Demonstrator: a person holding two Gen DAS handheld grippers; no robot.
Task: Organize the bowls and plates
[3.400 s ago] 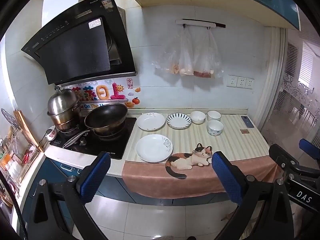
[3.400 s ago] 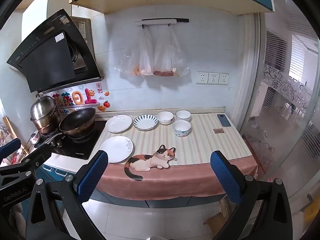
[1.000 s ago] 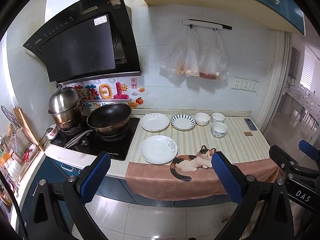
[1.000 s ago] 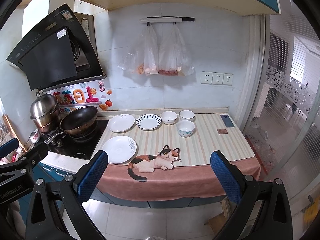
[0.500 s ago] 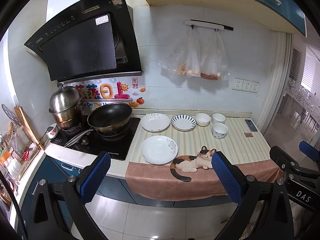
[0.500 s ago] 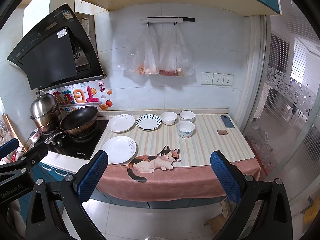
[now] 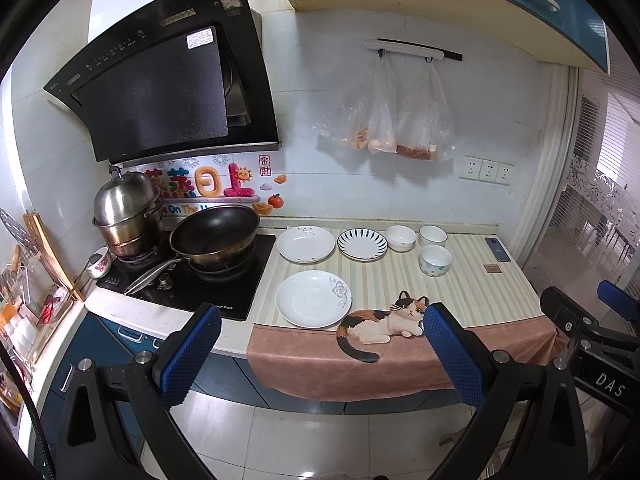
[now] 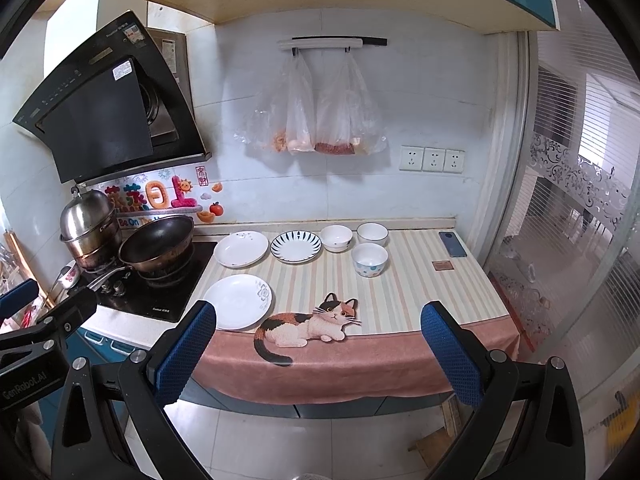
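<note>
On the striped counter cloth (image 7: 472, 292) lie a white flowered plate (image 7: 313, 299) at the front, a plain white plate (image 7: 305, 243) and a blue-striped plate (image 7: 362, 244) behind it. Three small bowls stand to the right: two at the back (image 7: 400, 237) (image 7: 433, 235) and a dotted one (image 7: 435, 260) in front. The same dishes show in the right wrist view: front plate (image 8: 237, 301), striped plate (image 8: 296, 246), dotted bowl (image 8: 370, 259). My left gripper (image 7: 320, 356) and right gripper (image 8: 318, 354) are both open and empty, held well back from the counter above the floor.
A black wok (image 7: 215, 236) and steel pot (image 7: 128, 212) sit on the stove at left, under a range hood (image 7: 160, 92). A phone (image 7: 497, 249) and a small brown square (image 7: 491, 268) lie at the counter's right. Plastic bags (image 7: 392, 120) hang on the wall. A glass partition (image 8: 568, 240) stands to the right.
Both views have edged slightly closer to the counter and tilted a little. Nothing on the counter has moved, and both grippers stay open.
</note>
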